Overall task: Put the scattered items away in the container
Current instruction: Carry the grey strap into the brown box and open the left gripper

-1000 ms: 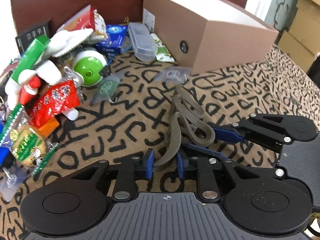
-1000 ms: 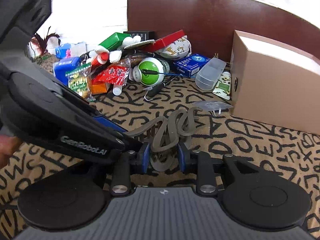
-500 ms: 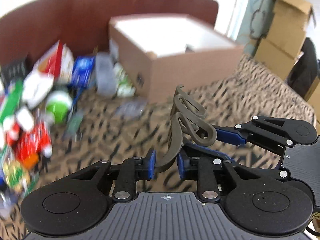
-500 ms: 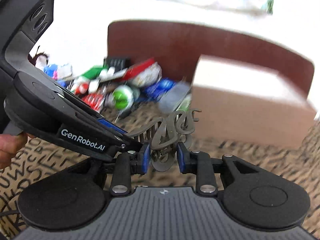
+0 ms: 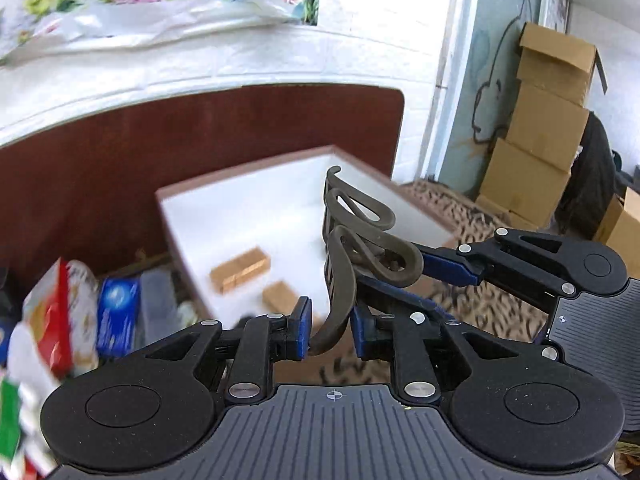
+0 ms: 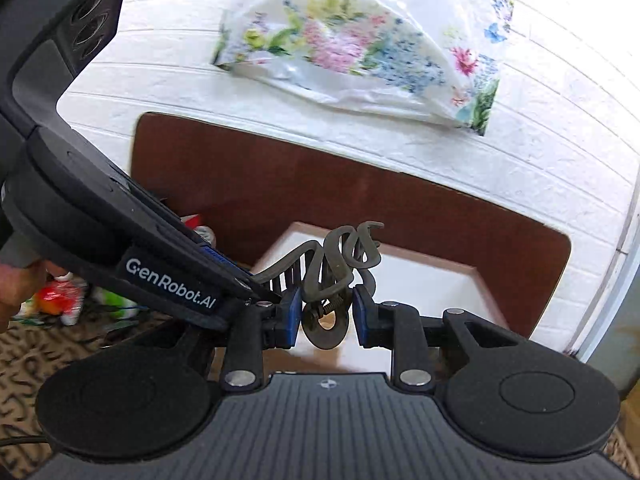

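Both grippers hold one grey-brown wavy hair claw clip [image 5: 344,248], lifted in the air in front of the open cardboard box [image 5: 240,216]. My left gripper [image 5: 329,326] is shut on one end of the clip. My right gripper [image 6: 325,314] is shut on its hinge end, where the clip [image 6: 332,268] shows a spring; in the left wrist view it reaches in from the right. The box [image 6: 432,284] has a white inside with two small brown cartons [image 5: 240,270] in it.
A pile of loose items [image 5: 72,312], red, blue and white packets, lies left of the box on the letter-patterned cloth [image 5: 480,300]. A brown headboard [image 5: 160,152] stands behind the box. Stacked cardboard boxes [image 5: 544,136] stand at the far right. A floral bag [image 6: 360,40] hangs on the wall.
Both grippers have risen together with the clip, from just above the cloth to above the level of the box rim, and moved toward the box. The box's inside now shows.
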`<state>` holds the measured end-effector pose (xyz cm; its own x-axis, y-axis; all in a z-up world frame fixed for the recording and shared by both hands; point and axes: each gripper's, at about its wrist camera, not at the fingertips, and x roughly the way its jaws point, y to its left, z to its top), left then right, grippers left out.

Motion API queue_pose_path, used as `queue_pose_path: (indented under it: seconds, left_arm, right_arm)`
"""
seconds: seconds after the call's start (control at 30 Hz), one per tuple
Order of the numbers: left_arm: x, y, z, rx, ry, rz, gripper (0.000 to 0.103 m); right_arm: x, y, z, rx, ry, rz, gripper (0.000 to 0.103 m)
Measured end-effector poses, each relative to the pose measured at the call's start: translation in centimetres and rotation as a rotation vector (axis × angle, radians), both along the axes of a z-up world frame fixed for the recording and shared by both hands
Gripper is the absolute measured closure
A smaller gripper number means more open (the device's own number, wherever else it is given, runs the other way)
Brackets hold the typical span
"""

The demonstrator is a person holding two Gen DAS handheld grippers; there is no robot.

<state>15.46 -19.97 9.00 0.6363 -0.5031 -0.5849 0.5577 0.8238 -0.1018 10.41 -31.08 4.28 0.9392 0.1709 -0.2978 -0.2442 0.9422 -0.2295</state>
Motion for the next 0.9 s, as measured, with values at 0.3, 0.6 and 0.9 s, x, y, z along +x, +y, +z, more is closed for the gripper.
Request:
queue_pose_path:
  seconds: [0.3,0.6,0.9]
  left_arm:
    - [9.1,-5.1,-2.7,0.018,0.109,-0.036,0.075]
    - [15.3,-7.8,-5.3,0.04,0.184,-0.044,0.065]
    - [15.9,-6.6,-6.1,0.077,0.069,0.049,0.009]
  right_arm:
    - [7.5,-4.0,-2.1,0.014,0.118,-0.047,0.072]
    - [13.4,-6.0,-4.7,-0.031,0.216,-0.032,0.071]
    - [14.8,-6.4,-5.6,-0.11,0.202,-0.149,0.011]
